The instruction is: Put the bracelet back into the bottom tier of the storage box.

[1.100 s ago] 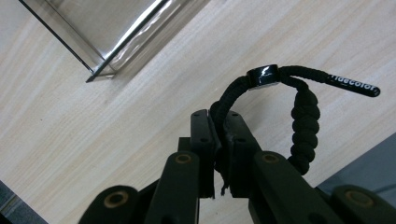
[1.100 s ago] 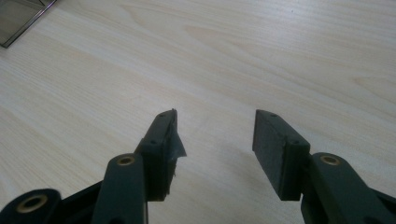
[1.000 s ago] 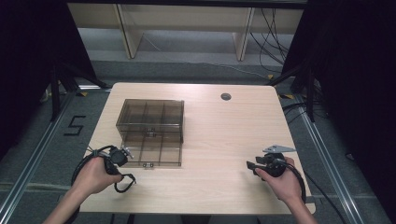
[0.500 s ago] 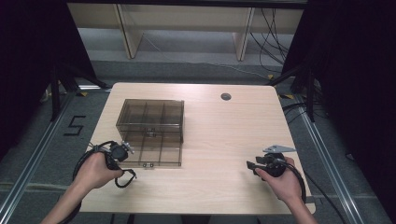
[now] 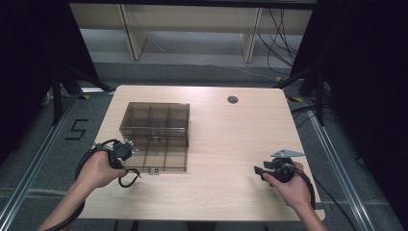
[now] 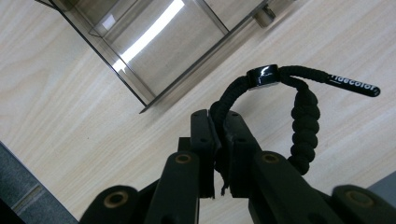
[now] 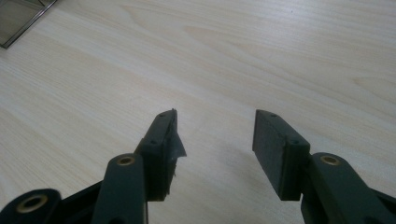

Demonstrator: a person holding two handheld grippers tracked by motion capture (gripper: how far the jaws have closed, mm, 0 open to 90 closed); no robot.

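A black braided cord (image 6: 303,121) with a shiny bead and a printed tip is pinched between the jaws of my left gripper (image 6: 218,122), which is shut on it. In the high view the left gripper (image 5: 120,153) sits at the front-left corner of a smoky clear compartment box (image 5: 154,126), and the cord (image 5: 129,179) loops down onto the table beside the hand. That box's corner (image 6: 154,51) lies just beyond the jaws. My right gripper (image 7: 215,123) stands open over bare wood with nothing between its jaws; in the high view the right gripper (image 5: 260,169) is at the front right.
The light wooden table (image 5: 231,139) has a small dark cable hole (image 5: 233,99) near its back edge. A corner of the box (image 7: 18,18) appears at the far left of the right gripper view. Dark frames and floor rails flank the table.
My left hand has shifted slightly towards the box's front-left corner, still holding the cord. The right hand has not moved.
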